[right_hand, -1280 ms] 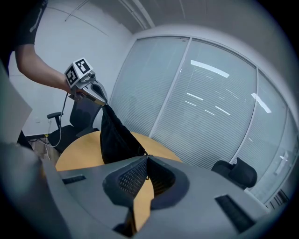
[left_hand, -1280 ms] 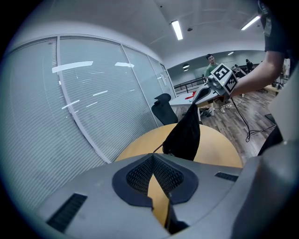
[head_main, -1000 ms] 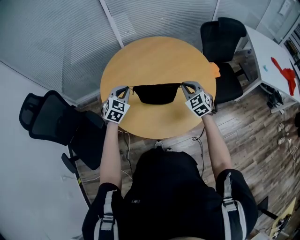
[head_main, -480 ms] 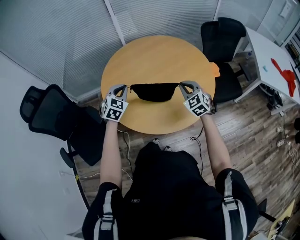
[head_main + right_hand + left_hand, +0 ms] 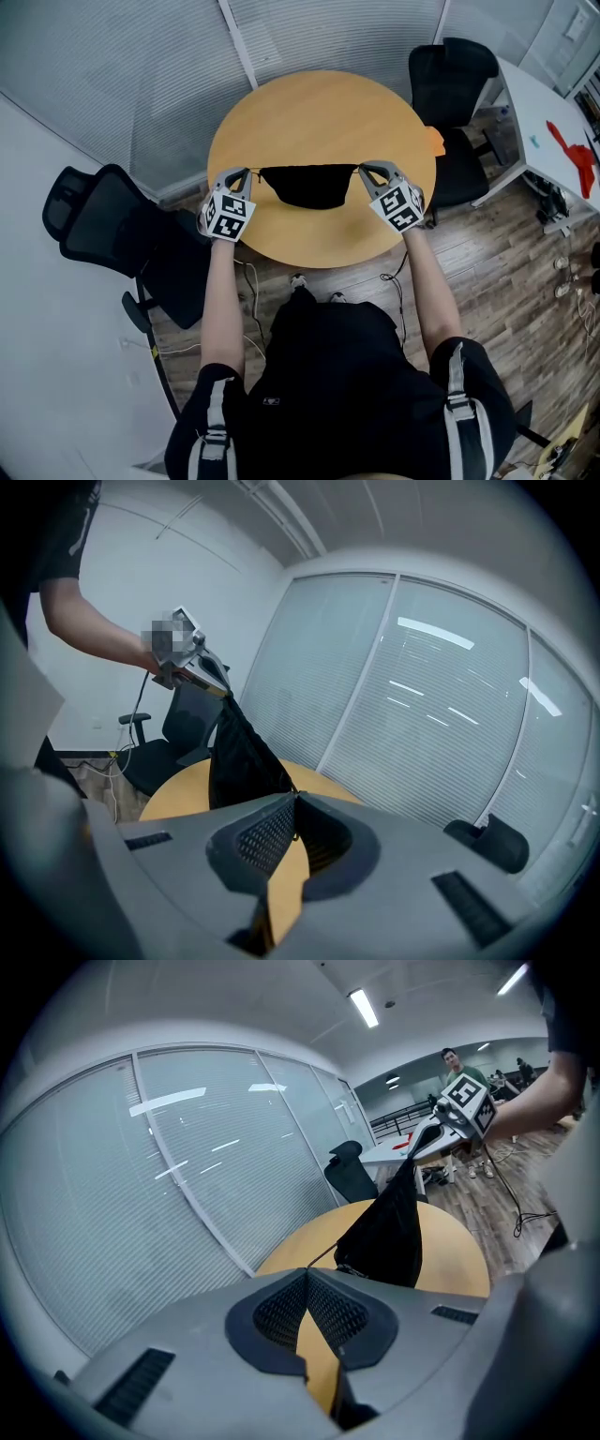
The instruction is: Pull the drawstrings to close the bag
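- A black drawstring bag [image 5: 312,186] hangs stretched between the two grippers over the near half of a round wooden surface [image 5: 319,108].
- The bag's top edge runs straight and taut from one gripper to the other, and its body sags below in a half-moon. I cannot tell whether its lower edge touches the surface.
- The left gripper [image 5: 246,175] is at the bag's left end. In the left gripper view its jaws are pressed together at the tips, pinching the left drawstring [image 5: 322,1256], a thin cord that runs from the tips to the bag's corner.
- The right gripper [image 5: 365,170] is at the bag's right end. In the right gripper view its jaws are likewise pressed together, nipping the right drawstring [image 5: 292,791] just beside the bag's other corner.
- Both grippers point toward each other along the line of the bag's mouth, and the marker cubes [image 5: 228,216] on them face up toward the head camera.
- The person's bare forearms reach out from a black shirt [image 5: 328,375] to the grippers.
- A black office chair [image 5: 103,234] stands on the left of the surface and another chair [image 5: 450,75] at its far right.
- A white desk [image 5: 548,112] at the right carries a red object [image 5: 569,142].
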### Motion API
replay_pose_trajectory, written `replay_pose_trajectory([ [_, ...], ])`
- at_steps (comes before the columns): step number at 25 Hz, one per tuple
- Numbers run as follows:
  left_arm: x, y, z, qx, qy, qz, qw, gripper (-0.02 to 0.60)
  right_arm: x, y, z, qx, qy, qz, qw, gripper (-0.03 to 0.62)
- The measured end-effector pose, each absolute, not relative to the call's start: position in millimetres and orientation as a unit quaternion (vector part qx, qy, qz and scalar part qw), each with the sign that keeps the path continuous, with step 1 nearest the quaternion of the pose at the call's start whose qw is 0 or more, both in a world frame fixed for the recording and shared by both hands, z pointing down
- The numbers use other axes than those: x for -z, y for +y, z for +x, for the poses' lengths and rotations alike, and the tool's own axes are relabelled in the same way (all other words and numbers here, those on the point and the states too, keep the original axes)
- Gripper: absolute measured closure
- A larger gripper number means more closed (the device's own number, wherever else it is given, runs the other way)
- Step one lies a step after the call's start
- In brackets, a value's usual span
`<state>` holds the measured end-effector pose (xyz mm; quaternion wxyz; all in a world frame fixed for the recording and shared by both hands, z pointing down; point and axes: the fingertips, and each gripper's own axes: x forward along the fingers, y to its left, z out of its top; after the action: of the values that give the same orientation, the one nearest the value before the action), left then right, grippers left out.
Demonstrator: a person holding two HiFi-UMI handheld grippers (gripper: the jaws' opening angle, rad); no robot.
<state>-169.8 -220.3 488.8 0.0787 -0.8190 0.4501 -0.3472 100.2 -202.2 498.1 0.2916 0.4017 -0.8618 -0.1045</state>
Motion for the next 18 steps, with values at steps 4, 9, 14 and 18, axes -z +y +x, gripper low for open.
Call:
replay_pose_trajectory([
  [4, -487.4, -224.6, -183.1, 0.325, 0.463, -0.822, 0.062, 0.567, -498.7, -207.4, 108.9, 0.092, -0.858, 0.418, 0.283, 0.533],
  [9, -491.3, -225.3, -181.9, 0.333, 0.459, -0.821, 0.066, 0.568, -496.8, -209.6, 113.4, 0.089, -0.860, 0.414, 0.285, 0.534],
  [14, -490.1, -230.2, -185.2, 0.332, 0.469, -0.816, 0.062, 0.568, -494.1, -216.7, 119.0, 0.087, -0.858, 0.419, 0.283, 0.534],
  [18, -484.5, -234.5, -191.7, 0.322, 0.481, -0.813, 0.061, 0.567, -489.0, -222.9, 127.6, 0.088, -0.856, 0.426, 0.280, 0.534],
])
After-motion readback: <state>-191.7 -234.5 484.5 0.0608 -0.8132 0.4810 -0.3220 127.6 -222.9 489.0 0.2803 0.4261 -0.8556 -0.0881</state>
